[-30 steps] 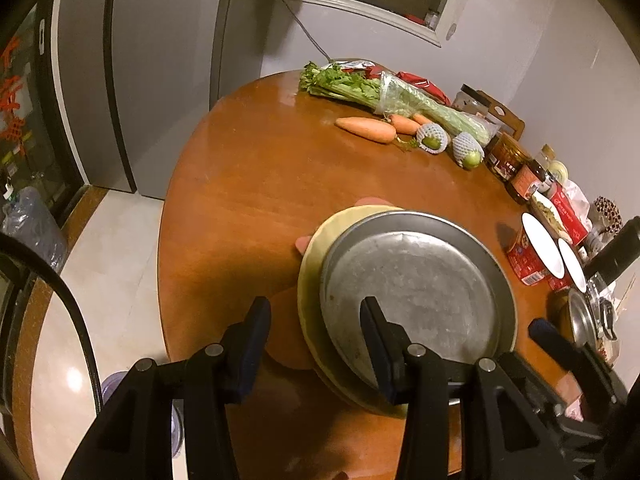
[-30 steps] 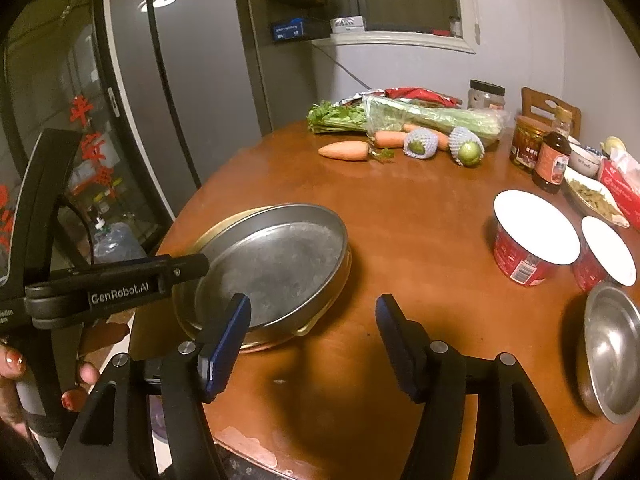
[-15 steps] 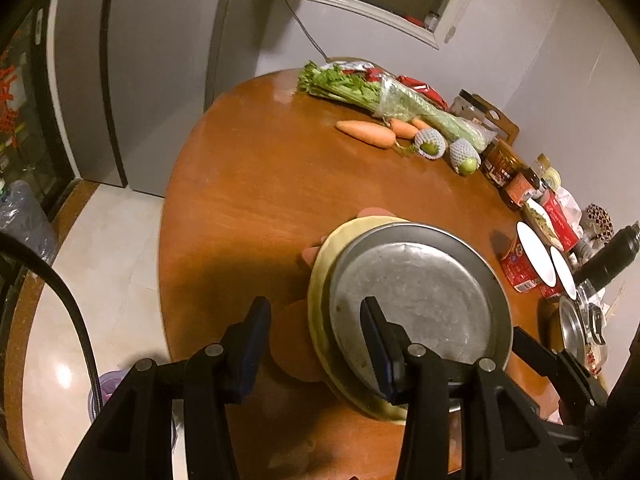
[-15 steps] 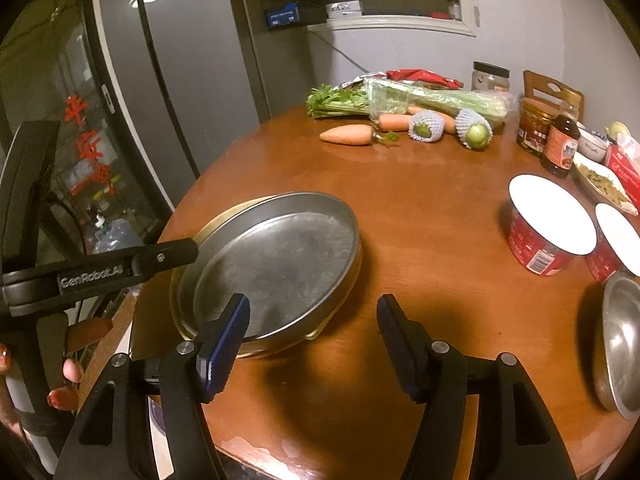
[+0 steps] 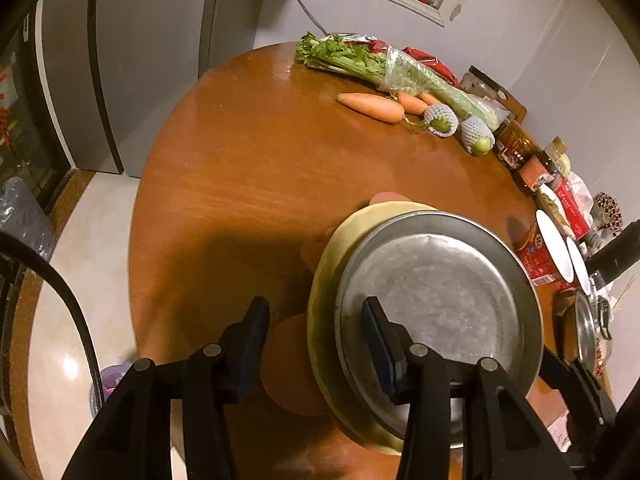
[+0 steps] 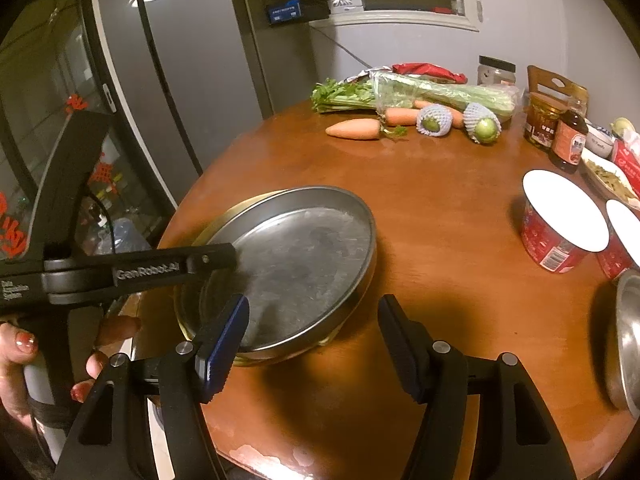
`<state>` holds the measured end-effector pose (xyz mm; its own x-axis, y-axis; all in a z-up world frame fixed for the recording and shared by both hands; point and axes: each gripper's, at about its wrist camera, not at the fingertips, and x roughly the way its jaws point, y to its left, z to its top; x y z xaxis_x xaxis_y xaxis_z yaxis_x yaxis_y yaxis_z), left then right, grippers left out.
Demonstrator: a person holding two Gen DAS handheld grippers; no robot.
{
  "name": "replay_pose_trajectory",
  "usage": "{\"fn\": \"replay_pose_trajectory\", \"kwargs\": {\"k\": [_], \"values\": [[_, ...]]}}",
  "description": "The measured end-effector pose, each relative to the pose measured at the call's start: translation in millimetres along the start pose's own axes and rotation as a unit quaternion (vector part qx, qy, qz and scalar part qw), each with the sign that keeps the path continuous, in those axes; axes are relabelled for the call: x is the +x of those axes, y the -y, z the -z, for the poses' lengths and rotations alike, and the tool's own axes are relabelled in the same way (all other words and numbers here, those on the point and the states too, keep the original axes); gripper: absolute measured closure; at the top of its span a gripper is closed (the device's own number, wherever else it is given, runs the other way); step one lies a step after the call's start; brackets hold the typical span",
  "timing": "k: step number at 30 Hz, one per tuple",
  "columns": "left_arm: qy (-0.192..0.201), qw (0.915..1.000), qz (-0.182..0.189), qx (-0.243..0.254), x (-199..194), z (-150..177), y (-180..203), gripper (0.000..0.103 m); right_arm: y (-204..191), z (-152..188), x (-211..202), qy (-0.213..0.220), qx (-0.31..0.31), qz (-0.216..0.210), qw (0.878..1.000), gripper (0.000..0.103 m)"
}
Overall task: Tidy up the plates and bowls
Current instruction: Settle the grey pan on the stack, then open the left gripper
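A round metal pan (image 5: 436,296) (image 6: 304,252) rests on a pale yellow plate (image 5: 324,280) (image 6: 236,206) on the wooden table. My left gripper (image 5: 316,340) straddles the stack's near-left rim. One finger is inside the pan and the other is outside the plate with a gap, so the jaws do not press. In the right wrist view one of its fingers (image 6: 192,266) reaches over the pan's rim. My right gripper (image 6: 312,336) stands open at the stack's near edge with nothing held. A small metal bowl (image 6: 628,340) (image 5: 586,332) lies at the far right.
Two red noodle cups (image 6: 560,228) stand right of the stack. Celery (image 6: 420,92), carrots (image 6: 354,129), netted fruit (image 6: 434,122) and jars (image 6: 542,124) line the far side of the table (image 6: 440,184). A hand (image 6: 24,360) holds the left gripper past the table's left edge. A grey fridge stands behind.
My left gripper has edged forward and slightly down, its finger reaching a little farther over the pan. The stack has stayed put on the table. The right gripper has hardly moved.
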<state>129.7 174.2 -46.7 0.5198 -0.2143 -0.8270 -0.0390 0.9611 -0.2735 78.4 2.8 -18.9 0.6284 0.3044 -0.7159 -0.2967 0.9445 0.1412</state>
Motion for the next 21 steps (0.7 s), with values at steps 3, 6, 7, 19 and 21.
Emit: {"fn": "replay_pose_trajectory", "kwargs": {"k": [3, 6, 7, 19, 21], "values": [[-0.003, 0.9999, 0.017, 0.002, 4, 0, 5, 0.055, 1, 0, 5, -0.003, 0.000, 0.005, 1.000, 0.034], [-0.004, 0.9998, 0.017, 0.005, 8, -2, 12, 0.055, 4, 0, 9, -0.001, 0.001, 0.012, 1.000, 0.034], [-0.005, 0.9998, 0.017, 0.006, 9, -4, 14, 0.055, 6, 0, 9, 0.001, 0.002, 0.014, 1.000, 0.034], [-0.007, 0.9991, 0.019, 0.038, 34, -23, 57, 0.055, 49, -15, 18, 0.014, 0.028, 0.042, 0.999, 0.034], [-0.007, 0.9989, 0.019, 0.043, 37, -25, 63, 0.055, 55, -18, 19, 0.016, 0.030, 0.046, 0.998, 0.034]]}}
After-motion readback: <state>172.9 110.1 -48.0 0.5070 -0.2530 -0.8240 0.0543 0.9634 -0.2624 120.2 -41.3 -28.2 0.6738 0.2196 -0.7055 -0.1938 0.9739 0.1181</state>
